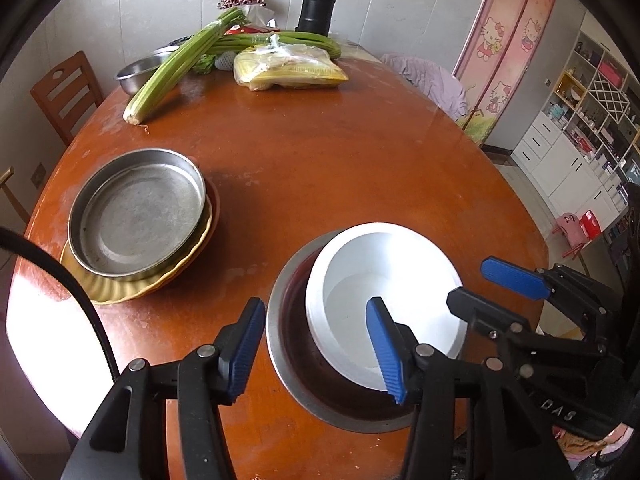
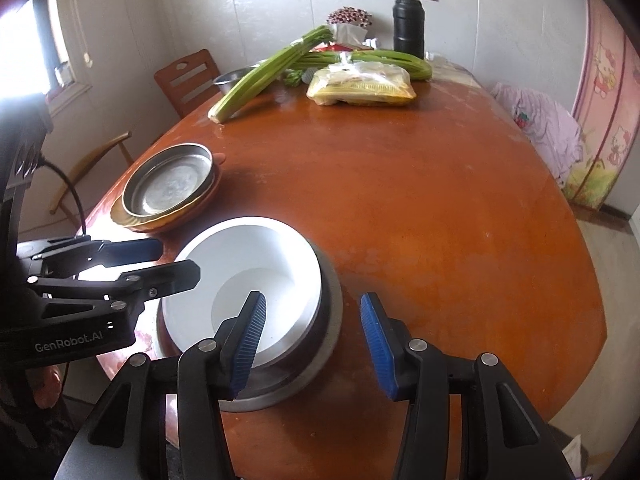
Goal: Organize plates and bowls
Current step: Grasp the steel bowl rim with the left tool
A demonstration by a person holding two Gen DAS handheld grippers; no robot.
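The left gripper [image 1: 320, 350] sits nearest the lens in the left wrist view, its blue pads apart. One pad hangs outside the near-left rim of the steel bowl [image 1: 288, 360]; the other stands over the inside of the white bowl [image 1: 384, 300]. Neither pad presses on anything, so nothing is clamped. In the right wrist view the right gripper [image 2: 312, 346] mirrors this from the other side. Its jaws are also apart, with the left pad over the white bowl's inside and the right pad outside the steel bowl's rim, above bare table [image 2: 440, 208]. No pad visibly touches either rim.

The white bowl is nested inside the steel bowl, leaning a little toward the right in the left view, and the pair rests at the near edge of the table between the two grippers. To the far left lies a second stack: a steel pan [image 1: 138, 216] set on a yellow fluted plate [image 1: 120, 288].

As a judgement, the white bowl looks glazed and stiff, probably smooth and slippery, and likely to chip if knocked against steel. The steel bowl should be light, rigid and forgiving. The rim is the sensible hold for either one, with one pad inside and one outside the wall. Pinching both walls together could lift the nest as one.

Far across the table lie celery [image 1: 180, 64], a bagged packet [image 1: 288, 70] and a black flask [image 1: 316, 4].
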